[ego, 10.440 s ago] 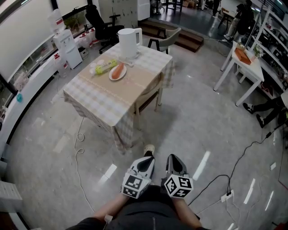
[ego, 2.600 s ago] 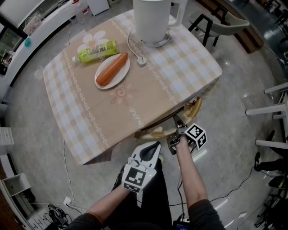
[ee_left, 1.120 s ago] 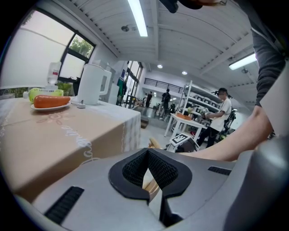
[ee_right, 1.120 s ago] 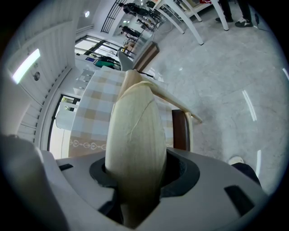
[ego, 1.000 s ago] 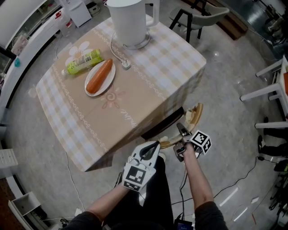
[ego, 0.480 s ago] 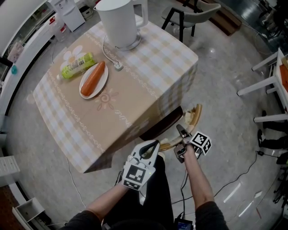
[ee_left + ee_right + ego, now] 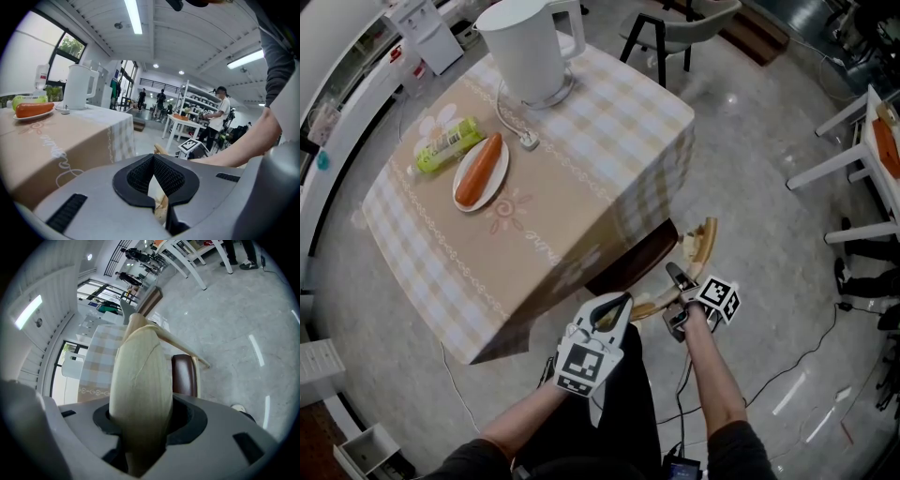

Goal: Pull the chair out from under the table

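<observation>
- The left claw (image 7: pixel 619 302) is held nearest the person, its jaws together on nothing, just beside the back rail of the chair (image 7: pixel 700 244).
- The right claw (image 7: pixel 677 298) is seen clamped on that pale wooden rail.
- The dark seat is shown partly out, with its far part tucked under the checked cloth of the counter (image 7: pixel 609 159). The pull is judged begun but not finished.
- A white kettle (image 7: pixel 525 47) is left standing untouched at the counter's far end.
</observation>
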Action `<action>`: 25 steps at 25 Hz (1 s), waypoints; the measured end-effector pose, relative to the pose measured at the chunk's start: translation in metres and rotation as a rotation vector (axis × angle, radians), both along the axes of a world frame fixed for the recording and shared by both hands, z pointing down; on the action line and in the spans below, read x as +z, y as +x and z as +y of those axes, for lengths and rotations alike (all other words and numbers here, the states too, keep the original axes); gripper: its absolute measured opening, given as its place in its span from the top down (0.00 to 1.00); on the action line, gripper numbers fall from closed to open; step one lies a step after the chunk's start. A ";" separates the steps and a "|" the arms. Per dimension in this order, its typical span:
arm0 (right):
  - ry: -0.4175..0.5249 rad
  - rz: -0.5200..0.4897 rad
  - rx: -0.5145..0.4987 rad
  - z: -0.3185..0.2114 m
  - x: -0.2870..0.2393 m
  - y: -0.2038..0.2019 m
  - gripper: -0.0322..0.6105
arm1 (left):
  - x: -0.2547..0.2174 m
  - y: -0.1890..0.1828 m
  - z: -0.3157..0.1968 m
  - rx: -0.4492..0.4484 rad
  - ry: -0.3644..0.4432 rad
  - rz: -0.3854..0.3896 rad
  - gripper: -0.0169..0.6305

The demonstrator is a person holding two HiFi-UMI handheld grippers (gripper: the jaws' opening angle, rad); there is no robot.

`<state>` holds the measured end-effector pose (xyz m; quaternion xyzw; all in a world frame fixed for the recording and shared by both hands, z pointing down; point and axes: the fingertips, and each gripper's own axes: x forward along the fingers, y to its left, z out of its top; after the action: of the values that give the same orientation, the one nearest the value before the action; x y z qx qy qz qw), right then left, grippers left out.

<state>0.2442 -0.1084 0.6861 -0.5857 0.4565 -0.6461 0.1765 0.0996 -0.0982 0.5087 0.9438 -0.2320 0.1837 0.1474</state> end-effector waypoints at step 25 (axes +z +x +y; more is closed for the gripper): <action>0.003 0.003 0.033 0.057 0.001 0.042 0.63 | -0.001 0.039 0.036 0.103 0.006 -0.007 0.96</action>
<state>0.2861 -0.0517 0.6869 -0.5938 0.4483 -0.6414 0.1873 0.1387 -0.0622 0.5080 0.9543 -0.1840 0.1937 0.1342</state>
